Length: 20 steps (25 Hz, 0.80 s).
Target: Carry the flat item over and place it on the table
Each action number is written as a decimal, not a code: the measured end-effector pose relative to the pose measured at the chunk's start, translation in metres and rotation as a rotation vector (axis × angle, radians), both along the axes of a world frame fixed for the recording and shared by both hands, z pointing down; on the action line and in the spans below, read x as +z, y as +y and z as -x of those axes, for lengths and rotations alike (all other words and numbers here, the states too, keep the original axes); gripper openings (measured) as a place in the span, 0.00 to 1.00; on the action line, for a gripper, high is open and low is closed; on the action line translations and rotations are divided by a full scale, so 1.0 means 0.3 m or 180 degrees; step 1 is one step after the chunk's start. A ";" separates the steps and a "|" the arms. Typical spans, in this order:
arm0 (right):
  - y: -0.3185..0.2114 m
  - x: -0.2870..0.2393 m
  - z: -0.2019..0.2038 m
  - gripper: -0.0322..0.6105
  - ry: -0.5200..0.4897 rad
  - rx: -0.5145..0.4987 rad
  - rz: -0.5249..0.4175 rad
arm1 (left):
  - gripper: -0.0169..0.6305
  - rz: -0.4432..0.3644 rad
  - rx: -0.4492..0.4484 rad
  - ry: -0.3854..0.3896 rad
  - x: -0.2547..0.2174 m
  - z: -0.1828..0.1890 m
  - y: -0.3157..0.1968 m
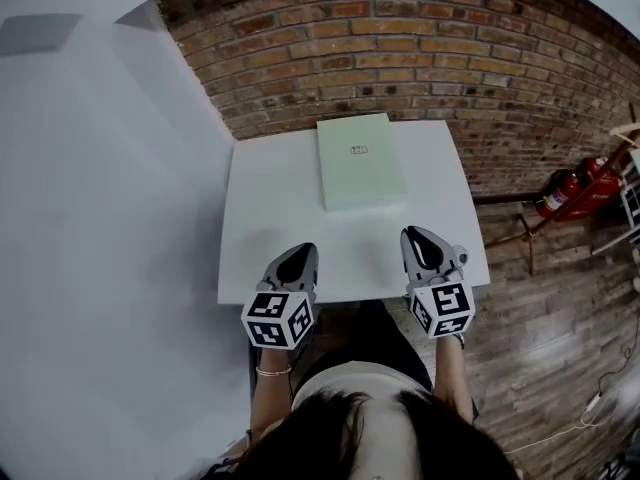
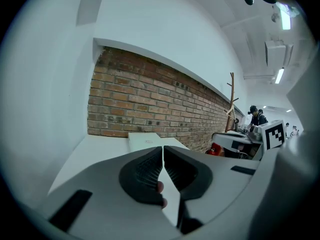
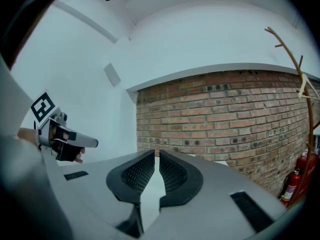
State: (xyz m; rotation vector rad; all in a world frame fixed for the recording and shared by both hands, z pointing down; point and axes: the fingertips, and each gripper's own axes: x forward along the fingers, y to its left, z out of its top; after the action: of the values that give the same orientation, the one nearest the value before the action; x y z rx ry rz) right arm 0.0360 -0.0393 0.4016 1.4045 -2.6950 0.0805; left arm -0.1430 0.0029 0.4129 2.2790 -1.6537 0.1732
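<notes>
A flat pale green box [image 1: 360, 160] with a small label lies on the white table [image 1: 270, 218], at its far middle against the brick wall. The same box [image 2: 145, 141] shows ahead in the left gripper view. My left gripper [image 1: 294, 264] hovers over the table's near left part, its jaws together with nothing between them. Over the near right part my right gripper [image 1: 424, 246] is likewise shut and empty. Both grippers are well short of the box. In the right gripper view the jaws [image 3: 158, 159] nearly meet, and the left gripper [image 3: 62, 136] shows at the left.
A brick wall [image 1: 420, 58] runs behind the table and a white wall [image 1: 100, 218] stands along its left side. A red fire extinguisher [image 1: 575, 190] lies on the wooden floor to the right. A person [image 2: 256, 117] stands far off in the room.
</notes>
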 end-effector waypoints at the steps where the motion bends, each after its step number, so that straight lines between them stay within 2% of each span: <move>1: 0.011 -0.006 0.001 0.14 -0.0006 0.0007 -0.0024 | 0.06 -0.0036 0.0006 -0.0009 -0.008 -0.001 0.010; 10: 0.083 -0.066 0.012 0.13 -0.0030 0.0028 -0.0217 | 0.05 -0.0371 -0.0027 -0.0104 -0.076 -0.006 0.067; 20: 0.099 -0.127 0.025 0.13 0.0004 0.0041 -0.0394 | 0.05 -0.0853 -0.0258 -0.0311 -0.170 0.008 0.065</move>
State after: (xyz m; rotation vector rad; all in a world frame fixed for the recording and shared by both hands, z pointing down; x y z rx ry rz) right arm 0.0285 -0.0095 0.3634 1.4537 -2.7326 -0.0876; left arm -0.1455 0.0225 0.3618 2.4229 -1.9176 0.0467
